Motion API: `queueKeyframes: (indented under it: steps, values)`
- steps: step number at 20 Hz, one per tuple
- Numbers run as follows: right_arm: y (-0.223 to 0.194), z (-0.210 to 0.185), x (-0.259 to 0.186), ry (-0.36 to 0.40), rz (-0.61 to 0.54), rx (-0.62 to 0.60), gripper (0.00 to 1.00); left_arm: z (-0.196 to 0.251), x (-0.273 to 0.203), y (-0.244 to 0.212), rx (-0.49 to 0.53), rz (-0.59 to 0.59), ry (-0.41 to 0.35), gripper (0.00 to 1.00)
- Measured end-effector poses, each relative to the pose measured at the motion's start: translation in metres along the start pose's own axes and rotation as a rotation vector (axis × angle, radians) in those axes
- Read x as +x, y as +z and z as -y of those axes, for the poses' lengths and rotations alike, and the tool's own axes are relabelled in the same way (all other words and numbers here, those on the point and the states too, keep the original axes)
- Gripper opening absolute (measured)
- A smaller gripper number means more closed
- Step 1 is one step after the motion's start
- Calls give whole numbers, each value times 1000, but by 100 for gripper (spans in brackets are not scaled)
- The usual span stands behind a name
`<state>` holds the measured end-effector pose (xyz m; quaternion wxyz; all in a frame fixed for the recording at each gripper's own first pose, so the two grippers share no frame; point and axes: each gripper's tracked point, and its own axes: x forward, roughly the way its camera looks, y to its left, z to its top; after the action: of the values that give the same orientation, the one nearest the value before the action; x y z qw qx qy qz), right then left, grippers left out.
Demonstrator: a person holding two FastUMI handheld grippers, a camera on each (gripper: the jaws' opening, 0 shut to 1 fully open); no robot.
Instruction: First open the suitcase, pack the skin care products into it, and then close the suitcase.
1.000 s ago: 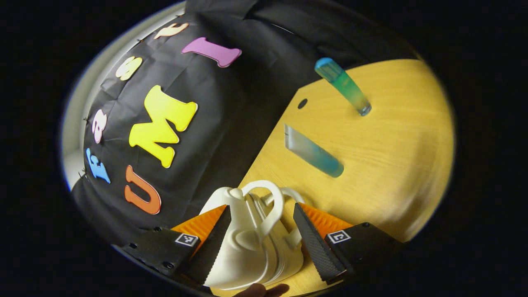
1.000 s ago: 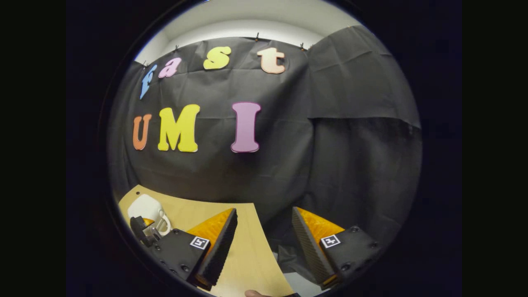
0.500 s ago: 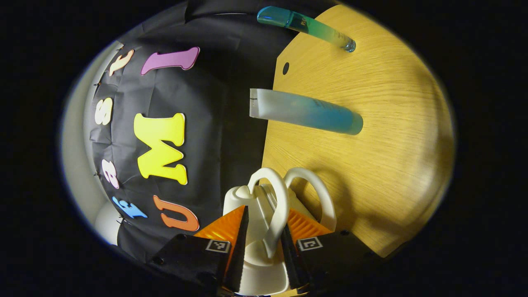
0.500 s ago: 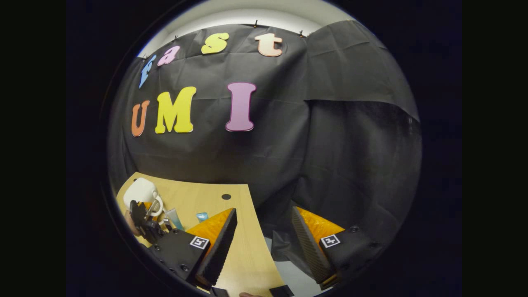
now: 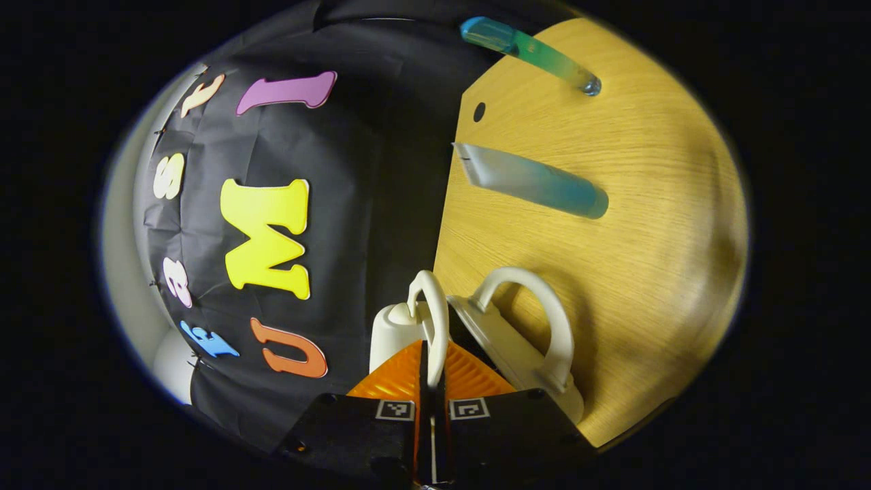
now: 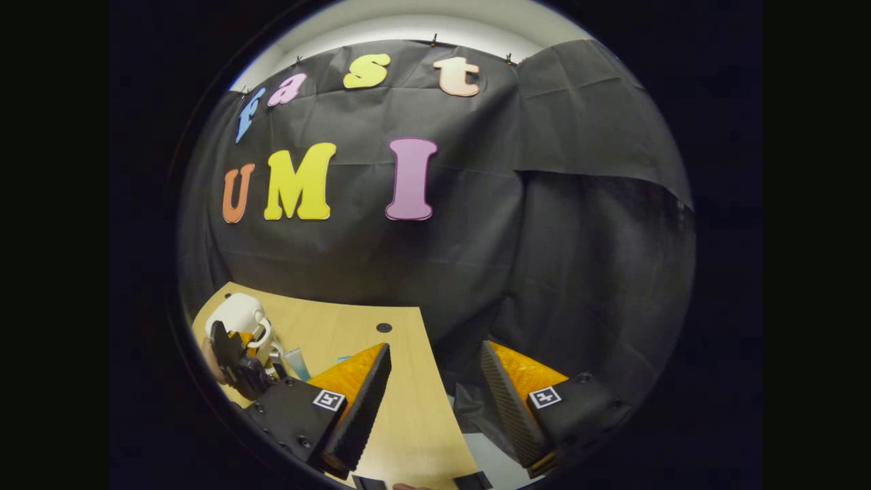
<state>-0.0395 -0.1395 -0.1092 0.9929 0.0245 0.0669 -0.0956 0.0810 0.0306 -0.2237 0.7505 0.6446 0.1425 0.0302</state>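
Observation:
A small white suitcase (image 5: 398, 330) stands on the wooden table (image 5: 646, 204). My left gripper (image 5: 432, 348) is shut on one of its looped handles (image 5: 430, 306). The other half (image 5: 510, 350), with its own handle (image 5: 551, 316), leans away, and a dark gap shows between the halves. Two skin care products lie beyond: a white-to-blue tube (image 5: 531, 184) and a blue-green bottle (image 5: 531, 51). In the right gripper view my right gripper (image 6: 435, 381) stands open over the table's edge, holding nothing; the suitcase (image 6: 238, 314), left gripper (image 6: 235, 357) and tube (image 6: 296, 361) sit far left.
The table (image 6: 340, 333) ends close to the black cloth wall and has a small round hole (image 5: 480, 111) near its back edge. To the right of the table's edge a pale floor patch (image 6: 490, 469) shows below my right gripper.
My left gripper's fingers have closed from wide apart onto one suitcase handle, and the two halves have parted. The right gripper has stayed open, shifting only slightly.

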Motion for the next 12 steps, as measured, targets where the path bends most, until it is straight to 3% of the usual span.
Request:
queueKeyframes:
  steps: [7, 12]
  values:
    - [22, -70, 14, 60, 37, -48, 79, -95, -10, -35, -264, 19, 2, 4]
    - [26, -124, 24, 103, 16, -15, 80, -148, -3, -100, -599, 22, -66, 4]
